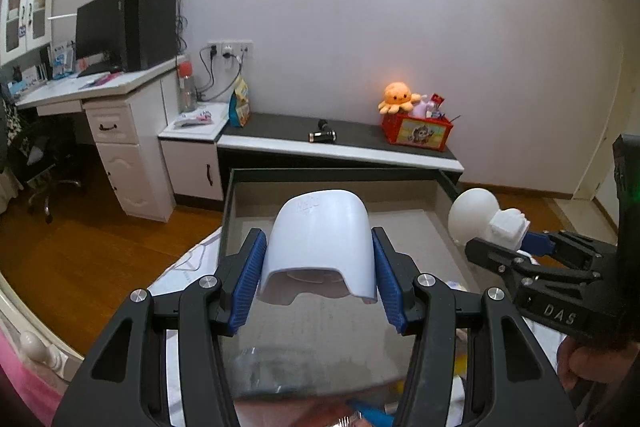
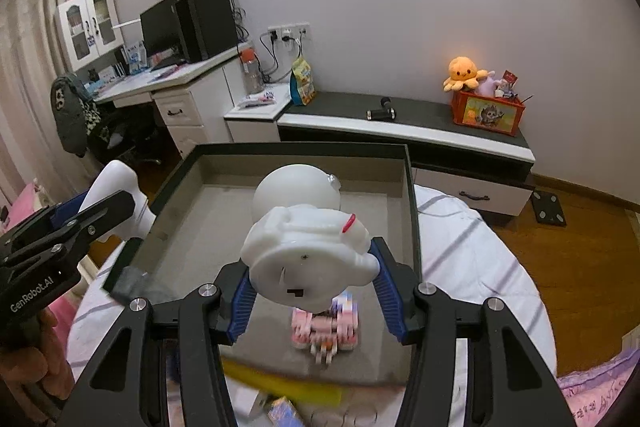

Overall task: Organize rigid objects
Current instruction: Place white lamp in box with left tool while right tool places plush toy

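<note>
My left gripper (image 1: 318, 267) is shut on a white curved plastic shell (image 1: 320, 239) and holds it above the dark-rimmed grey tray (image 1: 320, 175). My right gripper (image 2: 312, 283) is shut on a white round-headed figurine (image 2: 304, 243), held above the same tray (image 2: 410, 195). The figurine also shows in the left wrist view (image 1: 480, 217) at the tray's right edge. The shell shows in the right wrist view (image 2: 120, 195) at the tray's left edge. A pink and white block toy (image 2: 326, 327) lies in the tray under the figurine.
The tray rests on a white striped bed cover (image 2: 472, 239). A yellow object (image 2: 280, 383) and small packets lie blurred at the near edge. Behind are a low dark-topped cabinet (image 2: 400, 115) with an orange toy crate (image 2: 488, 111), a desk (image 1: 80, 87) and wooden floor (image 1: 80, 251).
</note>
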Demonstrator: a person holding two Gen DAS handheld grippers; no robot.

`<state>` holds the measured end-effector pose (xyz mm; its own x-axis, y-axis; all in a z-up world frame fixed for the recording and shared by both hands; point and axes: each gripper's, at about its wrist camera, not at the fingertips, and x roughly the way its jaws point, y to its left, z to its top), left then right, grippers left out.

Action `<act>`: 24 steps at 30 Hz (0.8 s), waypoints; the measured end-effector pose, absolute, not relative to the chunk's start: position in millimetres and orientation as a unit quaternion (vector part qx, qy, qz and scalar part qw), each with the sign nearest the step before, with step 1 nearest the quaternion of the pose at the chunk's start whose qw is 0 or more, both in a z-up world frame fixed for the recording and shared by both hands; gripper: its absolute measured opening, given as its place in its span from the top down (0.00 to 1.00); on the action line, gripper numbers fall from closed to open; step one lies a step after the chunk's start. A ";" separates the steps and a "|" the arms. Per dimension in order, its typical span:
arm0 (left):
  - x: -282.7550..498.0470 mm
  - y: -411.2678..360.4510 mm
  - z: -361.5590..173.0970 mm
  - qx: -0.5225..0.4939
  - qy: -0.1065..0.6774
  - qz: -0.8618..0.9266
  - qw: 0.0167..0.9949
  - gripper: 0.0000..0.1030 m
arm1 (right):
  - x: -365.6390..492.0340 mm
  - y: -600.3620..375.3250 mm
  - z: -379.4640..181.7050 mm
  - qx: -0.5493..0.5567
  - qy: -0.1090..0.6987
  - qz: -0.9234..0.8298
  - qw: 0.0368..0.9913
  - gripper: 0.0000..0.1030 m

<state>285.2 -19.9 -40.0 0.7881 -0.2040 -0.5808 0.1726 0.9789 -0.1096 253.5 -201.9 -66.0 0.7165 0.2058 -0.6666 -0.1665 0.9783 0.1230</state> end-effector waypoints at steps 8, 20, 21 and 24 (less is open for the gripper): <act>319.1 -33.0 -69.8 -0.010 0.354 -0.096 0.930 0.48 | 280.5 -197.0 -94.4 0.024 0.401 0.096 0.911 0.47; 274.5 -16.7 -44.3 -0.007 0.315 -0.078 0.946 0.00 | 255.6 -211.2 -80.7 0.033 0.394 0.058 0.917 0.17; 268.3 -15.3 -41.4 -0.007 0.312 -0.078 0.947 0.00 | 251.4 -211.8 -78.5 0.035 0.392 0.055 0.918 0.17; 245.0 -10.2 -31.8 -0.011 0.303 -0.079 0.950 0.00 | 234.5 -215.3 -68.9 0.051 0.381 0.054 0.922 0.17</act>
<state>245.0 -10.2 -31.8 0.8040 -0.1572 -0.5735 0.1442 0.9872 -0.0685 234.5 -215.3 -68.9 0.7043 0.1378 -0.6964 -0.0605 0.9891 0.1345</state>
